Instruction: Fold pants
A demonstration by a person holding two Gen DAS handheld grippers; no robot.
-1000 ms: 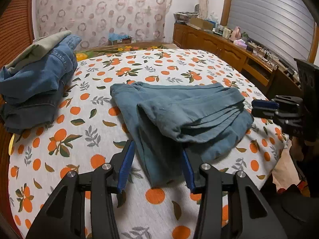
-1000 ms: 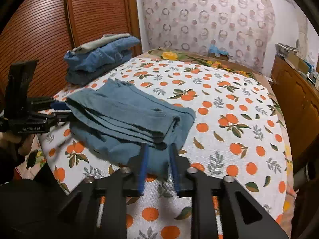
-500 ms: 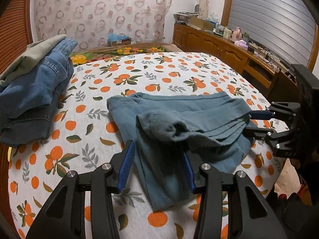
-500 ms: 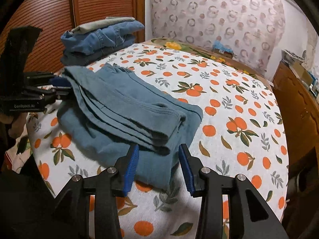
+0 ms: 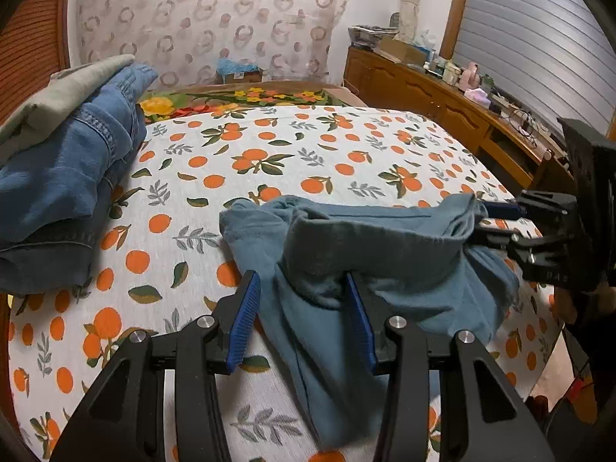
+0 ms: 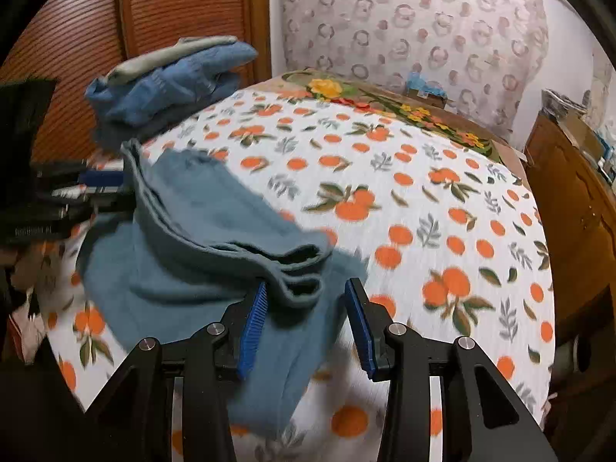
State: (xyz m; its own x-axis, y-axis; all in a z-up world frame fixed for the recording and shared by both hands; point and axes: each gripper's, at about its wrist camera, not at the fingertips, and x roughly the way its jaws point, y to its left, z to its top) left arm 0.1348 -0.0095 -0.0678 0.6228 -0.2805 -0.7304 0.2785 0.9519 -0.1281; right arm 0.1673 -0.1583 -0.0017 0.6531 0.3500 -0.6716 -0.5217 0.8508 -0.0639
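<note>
So the teal pants (image 5: 385, 254) are sitting on the bed (image 5: 308, 154), near its front edge on the orange-print sheet, partly folded with a stack of layered edges bunched up in the middle. The left hand-held gripper (image 5: 304, 319) is spread wide, not clamping anything: its two blue pads sit on either side of one end of that bunched fold, the fabric running right between them and down under the fingers. Same deal with the right hand-held gripper (image 6: 304, 319) at the opposite end of the pants, jaws apart, with the rolled stack of hems lying between its blue pads. From the left wrist view you can see the right one coming in from the far side, its fingertips right at the pants' raised edge, though I can't tell if they actually touch there. The right wrist view is kinda motion-blurred. Off to the back left corner of the bed there's a pile of folded jeans (image 5: 65, 177) with a grey-green garment (image 5: 65, 88) on top, well apart from the pants.
</note>
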